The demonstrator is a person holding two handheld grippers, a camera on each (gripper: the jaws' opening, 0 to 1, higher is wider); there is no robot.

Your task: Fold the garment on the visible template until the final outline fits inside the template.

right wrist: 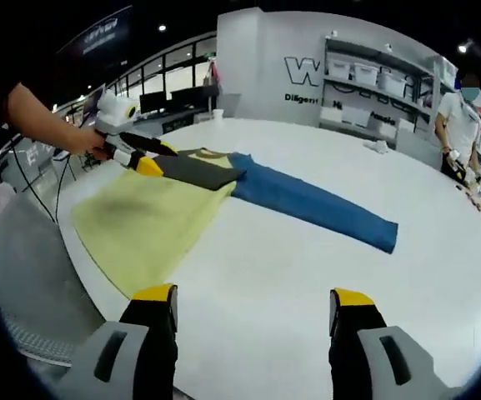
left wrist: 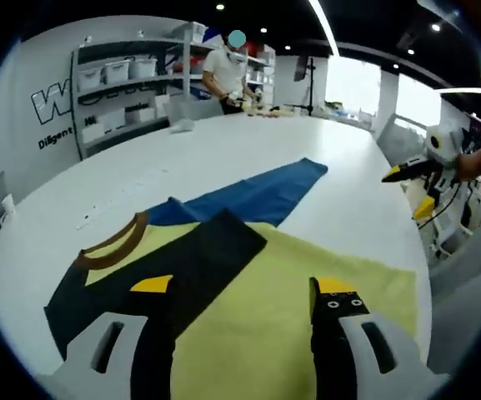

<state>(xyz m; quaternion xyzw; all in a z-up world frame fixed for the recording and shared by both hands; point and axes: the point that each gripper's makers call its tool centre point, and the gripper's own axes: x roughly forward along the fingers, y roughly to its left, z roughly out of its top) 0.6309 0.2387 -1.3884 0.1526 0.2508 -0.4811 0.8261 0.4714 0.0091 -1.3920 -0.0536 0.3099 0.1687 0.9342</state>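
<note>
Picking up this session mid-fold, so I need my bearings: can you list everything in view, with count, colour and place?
Garment: one, yellow body, brown collar, a black part folded over the body, a blue sleeve stretched out flat; on the table.
Table: one, white, large and rounded.
Shelving: one grey unit with pale bins, against the far wall.
Wall lettering: dark, on the white wall.
Bystander: one, white top, standing at the table's far edge.
Left gripper: jaws open, yellow-tipped, over the garment's yellow body.
Right gripper: jaws open, over bare table, apart from the garment.
Hand: one, holding the left gripper.
</note>
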